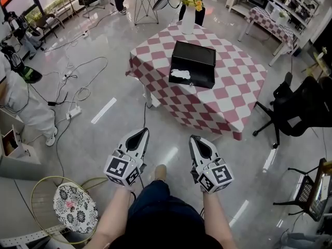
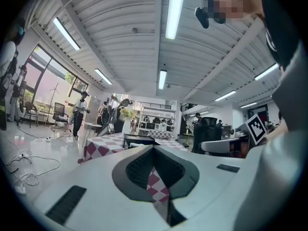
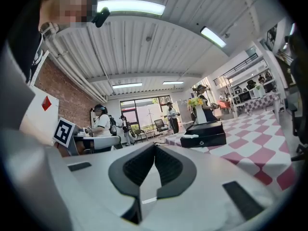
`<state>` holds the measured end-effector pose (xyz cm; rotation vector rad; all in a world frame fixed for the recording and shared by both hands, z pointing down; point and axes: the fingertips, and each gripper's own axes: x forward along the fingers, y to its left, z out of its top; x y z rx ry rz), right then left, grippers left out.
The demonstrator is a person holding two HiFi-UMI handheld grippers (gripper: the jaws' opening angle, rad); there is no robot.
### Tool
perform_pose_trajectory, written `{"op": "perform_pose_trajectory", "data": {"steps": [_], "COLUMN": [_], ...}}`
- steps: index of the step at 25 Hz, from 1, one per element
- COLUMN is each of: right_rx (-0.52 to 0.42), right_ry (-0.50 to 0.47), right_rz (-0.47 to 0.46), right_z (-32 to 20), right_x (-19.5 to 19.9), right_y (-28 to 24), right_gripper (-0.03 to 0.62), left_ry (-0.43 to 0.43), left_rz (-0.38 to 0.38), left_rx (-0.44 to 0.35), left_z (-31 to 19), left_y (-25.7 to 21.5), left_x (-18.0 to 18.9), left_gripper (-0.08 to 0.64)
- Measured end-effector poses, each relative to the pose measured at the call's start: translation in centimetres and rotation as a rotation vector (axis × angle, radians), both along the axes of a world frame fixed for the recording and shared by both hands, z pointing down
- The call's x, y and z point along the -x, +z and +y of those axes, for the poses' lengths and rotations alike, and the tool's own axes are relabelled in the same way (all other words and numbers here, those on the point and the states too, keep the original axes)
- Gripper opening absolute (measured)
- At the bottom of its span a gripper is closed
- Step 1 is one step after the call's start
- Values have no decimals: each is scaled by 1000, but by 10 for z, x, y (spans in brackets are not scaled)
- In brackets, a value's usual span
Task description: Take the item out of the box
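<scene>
Left gripper (image 1: 140,134): jaws closed, nothing between them, held low before the person.
Right gripper (image 1: 195,139): jaws closed and empty, beside the left one.
Box (image 1: 193,56): black, open, on the checkered surface (image 1: 236,87), well apart from both grippers.
Item (image 1: 181,74): white, lying in the box, front left.
Vase (image 1: 188,18): flowers, behind the box.

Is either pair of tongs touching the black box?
No: the left tongs and right tongs hover over the floor, short of the table and box.
</scene>
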<state>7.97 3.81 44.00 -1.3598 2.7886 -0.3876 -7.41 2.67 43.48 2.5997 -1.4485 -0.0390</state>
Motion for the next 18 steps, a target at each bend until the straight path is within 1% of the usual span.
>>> {"op": "perform_pose_trajectory", "data": {"steps": [4, 12, 18], "right_rx": [-2, 12, 16], "right_ry": [17, 41, 66], "right_rz": [-5, 10, 6], "right_z": [-31, -84, -116], "right_x": [1, 7, 11], "right_y": [-4, 1, 4], "right_gripper": [5, 5, 5], "left_ry": [20, 77, 118], "left_rz": [4, 16, 9], "left_rx": [-6, 3, 1], "left_z": [-35, -97, -128], "left_y": [-5, -1, 3], "left_x": [0, -6, -6], "left_gripper": [14, 14, 14]}}
